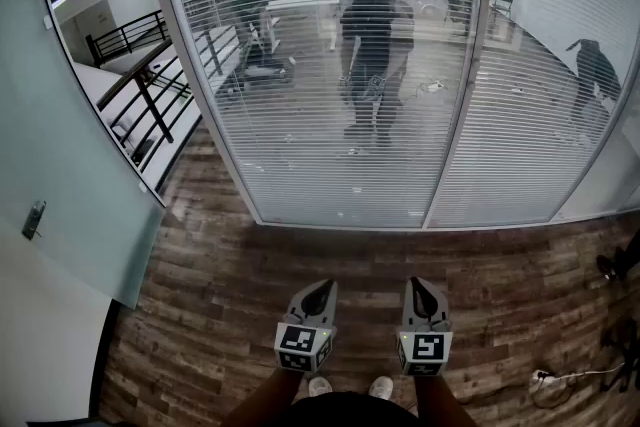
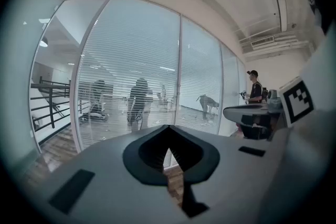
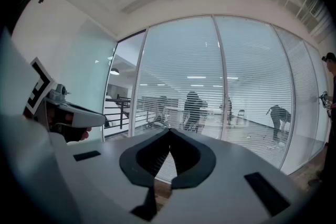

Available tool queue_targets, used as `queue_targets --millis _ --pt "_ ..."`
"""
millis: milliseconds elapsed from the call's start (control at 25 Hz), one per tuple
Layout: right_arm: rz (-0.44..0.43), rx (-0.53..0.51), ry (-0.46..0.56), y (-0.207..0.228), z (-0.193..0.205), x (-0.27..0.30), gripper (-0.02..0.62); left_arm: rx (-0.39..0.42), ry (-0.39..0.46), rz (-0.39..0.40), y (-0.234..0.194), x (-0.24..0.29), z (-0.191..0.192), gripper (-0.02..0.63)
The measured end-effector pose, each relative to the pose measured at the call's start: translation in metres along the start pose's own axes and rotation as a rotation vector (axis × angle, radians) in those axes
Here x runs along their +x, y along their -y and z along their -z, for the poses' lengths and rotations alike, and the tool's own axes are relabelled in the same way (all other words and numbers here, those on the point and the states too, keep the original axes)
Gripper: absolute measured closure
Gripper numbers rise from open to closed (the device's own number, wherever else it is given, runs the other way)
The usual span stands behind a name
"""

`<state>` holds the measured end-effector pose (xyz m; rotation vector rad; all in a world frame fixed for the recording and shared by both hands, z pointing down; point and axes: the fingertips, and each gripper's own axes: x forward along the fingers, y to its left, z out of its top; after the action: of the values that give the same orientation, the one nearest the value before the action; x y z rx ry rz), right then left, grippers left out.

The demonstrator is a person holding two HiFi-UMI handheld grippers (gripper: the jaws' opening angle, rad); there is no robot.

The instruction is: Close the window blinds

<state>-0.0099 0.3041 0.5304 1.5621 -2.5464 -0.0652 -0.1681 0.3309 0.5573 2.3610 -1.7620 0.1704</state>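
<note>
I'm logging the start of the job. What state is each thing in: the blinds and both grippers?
Blinds: lowered, slats tilted open, see-through.
Left gripper: jaws shut, empty, short of the blinds.
Right gripper: jaws shut, empty, short of the blinds.

Office interior: glass partition walls (image 1: 455,115), slatted blinds (image 1: 300,145), wood-plank floor (image 1: 250,285).

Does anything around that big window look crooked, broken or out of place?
Nothing looks damaged: the white slatted blinds hang level and even. Only a white plug block with its cable lies loose on the brown wooden floor, at the right.
</note>
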Motion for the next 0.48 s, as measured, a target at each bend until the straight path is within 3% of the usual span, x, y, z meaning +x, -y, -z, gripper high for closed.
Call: queue_targets --millis 480 --pt "-0.003 0.011 0.006 0.0023 -0.0013 0.0036 0.594 0.013 0.005 -0.002 0.0011 0.0027 -0.0051 0.614"
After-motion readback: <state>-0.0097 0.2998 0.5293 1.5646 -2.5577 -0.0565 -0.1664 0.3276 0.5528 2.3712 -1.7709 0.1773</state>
